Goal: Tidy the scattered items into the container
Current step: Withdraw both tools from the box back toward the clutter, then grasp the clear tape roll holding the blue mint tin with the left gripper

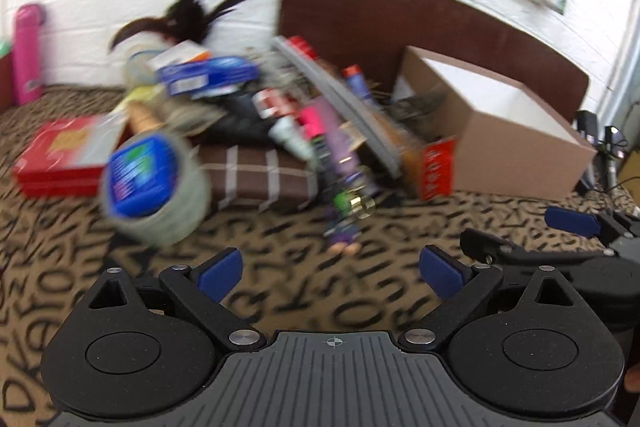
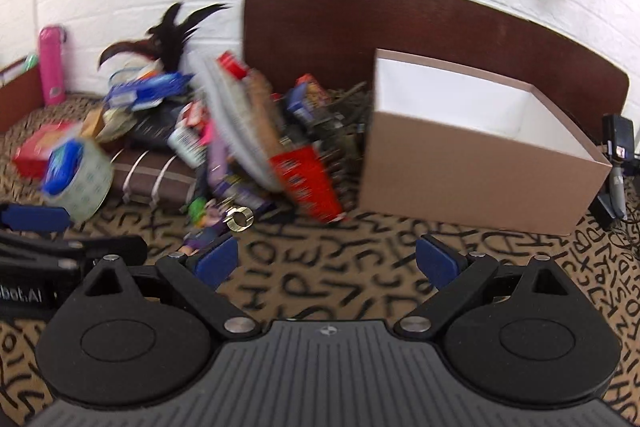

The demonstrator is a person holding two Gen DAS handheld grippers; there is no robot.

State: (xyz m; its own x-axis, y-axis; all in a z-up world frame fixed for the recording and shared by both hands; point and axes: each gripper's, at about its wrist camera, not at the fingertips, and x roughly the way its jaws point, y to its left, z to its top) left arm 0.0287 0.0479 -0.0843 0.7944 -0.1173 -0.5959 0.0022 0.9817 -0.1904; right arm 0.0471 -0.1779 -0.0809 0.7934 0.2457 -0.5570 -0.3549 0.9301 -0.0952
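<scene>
Two tools are showing, each with its blue pads spread wide and nothing between them. Left tool point(image 1: 330, 273) is filling the bottom of its own view, and the right tool point(image 2: 326, 263) is doing the same in its view; each is also peeking into the other's frame at the lower edge, so they are travelling side by side over the letter-patterned cloth point(image 2: 320, 267) that is covering the surface. Both are pointing down toward the heap, which I judge to be an approach before any pick.

Just beyond the pads, one gold ring-shaped piece point(image 2: 240, 218) is lying at the front foot of the pile point(image 1: 280, 115), beside a small purple figure point(image 1: 342, 231). One roll of tape point(image 1: 156, 187) with a blue label is leaning at the middle left, near one red box point(image 1: 60, 159). Much of the pile is blurred, so its items are not countable.

One open cardboard box point(image 2: 480, 179), the container, is standing at the right of the pile against a brown board point(image 2: 400, 23), looking mostly empty inside. One pink bottle point(image 1: 28, 53) is standing at the far left by the white wall.
</scene>
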